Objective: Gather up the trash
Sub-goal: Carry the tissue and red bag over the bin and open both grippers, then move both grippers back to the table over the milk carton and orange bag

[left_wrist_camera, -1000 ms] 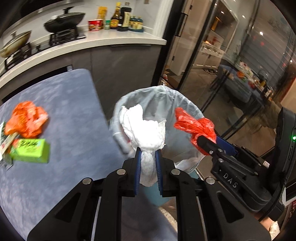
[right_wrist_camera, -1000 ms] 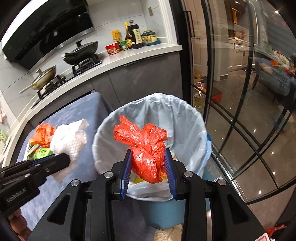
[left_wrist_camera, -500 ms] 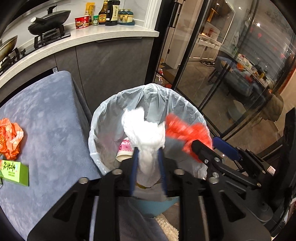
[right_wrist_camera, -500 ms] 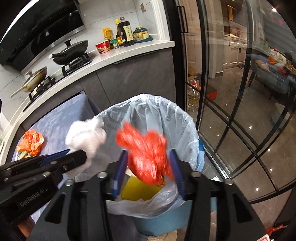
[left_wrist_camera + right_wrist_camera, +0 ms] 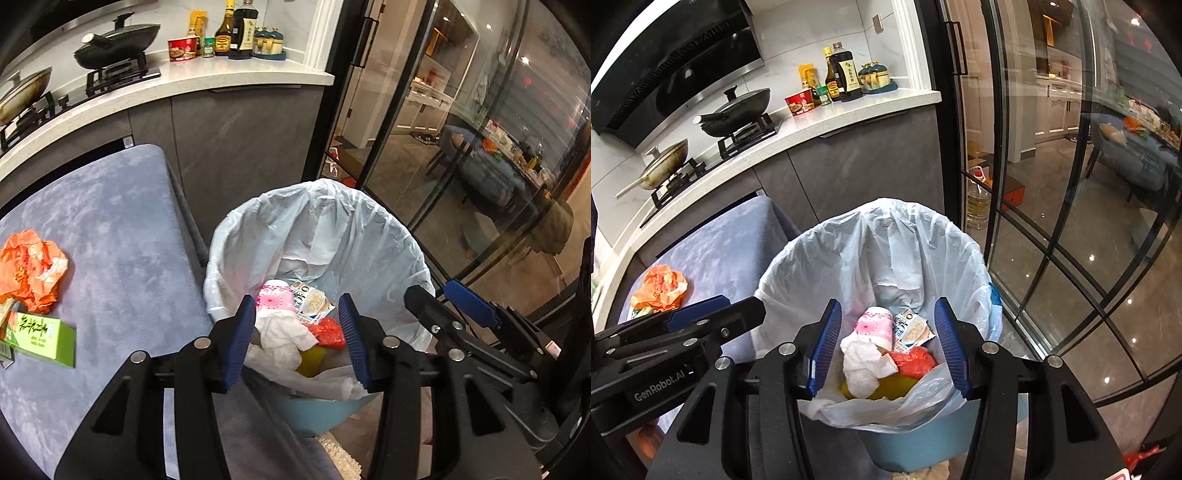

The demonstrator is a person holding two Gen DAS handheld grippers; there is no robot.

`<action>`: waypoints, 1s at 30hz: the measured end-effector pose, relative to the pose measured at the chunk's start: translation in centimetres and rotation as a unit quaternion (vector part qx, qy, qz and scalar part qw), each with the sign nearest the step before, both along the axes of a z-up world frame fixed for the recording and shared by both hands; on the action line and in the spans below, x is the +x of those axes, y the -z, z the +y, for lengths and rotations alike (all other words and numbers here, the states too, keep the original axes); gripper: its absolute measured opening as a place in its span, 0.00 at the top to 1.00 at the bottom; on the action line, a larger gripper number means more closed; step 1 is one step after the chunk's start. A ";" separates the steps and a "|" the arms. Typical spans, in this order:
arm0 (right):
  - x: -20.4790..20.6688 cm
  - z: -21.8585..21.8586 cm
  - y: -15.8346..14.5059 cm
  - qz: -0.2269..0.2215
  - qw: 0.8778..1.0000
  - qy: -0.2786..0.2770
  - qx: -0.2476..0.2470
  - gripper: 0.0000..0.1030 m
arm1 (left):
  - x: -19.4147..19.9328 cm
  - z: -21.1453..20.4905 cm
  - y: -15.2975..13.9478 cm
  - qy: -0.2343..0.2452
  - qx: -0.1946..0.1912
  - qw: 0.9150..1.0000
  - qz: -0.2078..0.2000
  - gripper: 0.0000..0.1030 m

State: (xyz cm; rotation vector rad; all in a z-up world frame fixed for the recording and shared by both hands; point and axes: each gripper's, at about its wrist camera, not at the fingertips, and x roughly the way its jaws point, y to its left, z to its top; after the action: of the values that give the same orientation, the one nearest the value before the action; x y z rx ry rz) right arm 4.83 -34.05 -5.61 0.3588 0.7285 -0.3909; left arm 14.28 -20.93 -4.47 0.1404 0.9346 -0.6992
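Note:
A blue bin lined with a pale plastic bag (image 5: 325,229) (image 5: 886,243) stands beside the grey-blue table. Inside lie a white crumpled tissue (image 5: 284,336) (image 5: 862,363), a red plastic bag (image 5: 330,332) (image 5: 914,363), a pink cup (image 5: 875,326) and a wrapper (image 5: 912,328). My left gripper (image 5: 297,332) is open and empty over the bin's near rim. My right gripper (image 5: 886,338) is open and empty over the bin too. An orange crumpled wrapper (image 5: 31,267) (image 5: 661,288) and a green box (image 5: 40,338) lie on the table (image 5: 122,236).
The kitchen counter (image 5: 192,85) with a stove, pans and bottles runs behind the table. Glass doors with black frames (image 5: 1052,206) stand right of the bin. A plastic oil jug (image 5: 979,203) sits on the floor by the door.
Both grippers opened over the bin. The white tissue and the red bag dropped from them into the bin.

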 end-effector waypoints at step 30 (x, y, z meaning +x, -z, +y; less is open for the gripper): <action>5.3 18.2 -1.6 0.007 0.988 -0.156 -0.010 0.50 | 2.7 26.8 0.6 -0.227 0.033 0.973 -0.001 0.37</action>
State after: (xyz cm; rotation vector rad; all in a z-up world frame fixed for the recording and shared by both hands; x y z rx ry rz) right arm 10.09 -15.89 -3.98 0.2182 0.7788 -0.1052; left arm 17.03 5.84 -5.03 -0.0154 0.9454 -0.2439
